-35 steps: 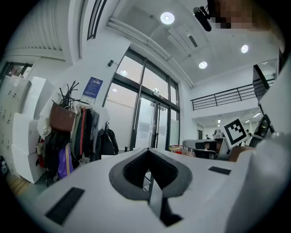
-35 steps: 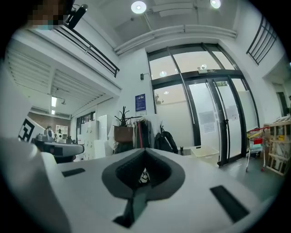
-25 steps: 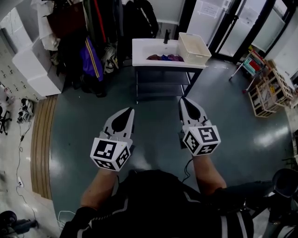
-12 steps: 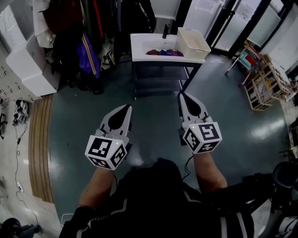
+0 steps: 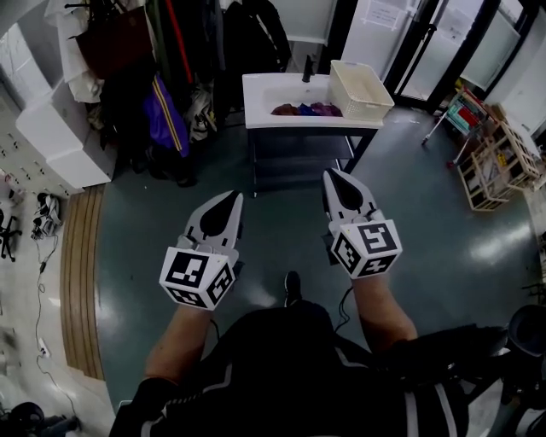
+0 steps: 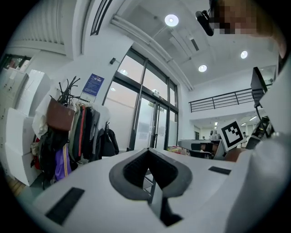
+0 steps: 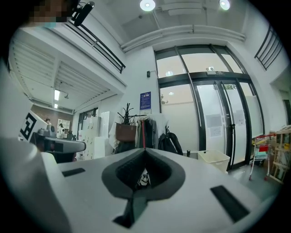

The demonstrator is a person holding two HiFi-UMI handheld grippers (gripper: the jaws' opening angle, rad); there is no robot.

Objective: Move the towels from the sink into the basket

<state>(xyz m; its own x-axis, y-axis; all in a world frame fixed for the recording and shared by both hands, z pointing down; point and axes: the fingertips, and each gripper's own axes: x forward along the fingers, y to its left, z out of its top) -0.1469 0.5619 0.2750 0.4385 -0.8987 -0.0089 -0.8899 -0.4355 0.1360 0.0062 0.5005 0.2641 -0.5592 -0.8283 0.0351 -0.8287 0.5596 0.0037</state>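
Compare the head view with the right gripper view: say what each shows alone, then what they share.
Head view only: the towels lying in the sink, and the person's shoe on the floor.
Right gripper view only: the ceiling lights and a blue sign high on the wall.
Both: the basket beside the sink, the hanging coats, and the right tongs, shut and empty.

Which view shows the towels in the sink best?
The head view: the towels lie as a red-and-purple heap in the sink, beside the basket. The right gripper view shows only the basket; the left gripper view shows neither.
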